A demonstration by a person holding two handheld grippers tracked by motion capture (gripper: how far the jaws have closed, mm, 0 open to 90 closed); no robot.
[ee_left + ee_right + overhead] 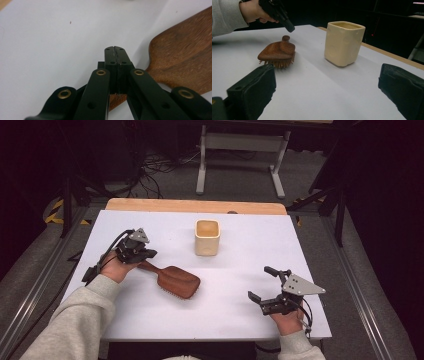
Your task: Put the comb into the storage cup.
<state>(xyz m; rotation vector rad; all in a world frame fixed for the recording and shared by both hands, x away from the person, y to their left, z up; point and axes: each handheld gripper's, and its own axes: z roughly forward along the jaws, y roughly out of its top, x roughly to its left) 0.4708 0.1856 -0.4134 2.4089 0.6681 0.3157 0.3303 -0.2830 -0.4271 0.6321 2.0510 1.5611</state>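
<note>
Both grippers black, two-jaw linkage type. Left gripper [150,254]: brass-coloured bushings at the link pivots, small screw holes in the pad faces, grey three-cornered plate on top, black cable trailing off. Right gripper [262,283]: same grey plate with small holes, blocky black pads, black cable. Light grey knit sleeves [75,320].

We find open surface [240,285] between the hairbrush [176,281] and the right claw [263,283]. The cream cup [207,237] stands upright behind, well apart from both, with bare lanes either side. The left claw [148,254] sits over the brush handle.
</note>
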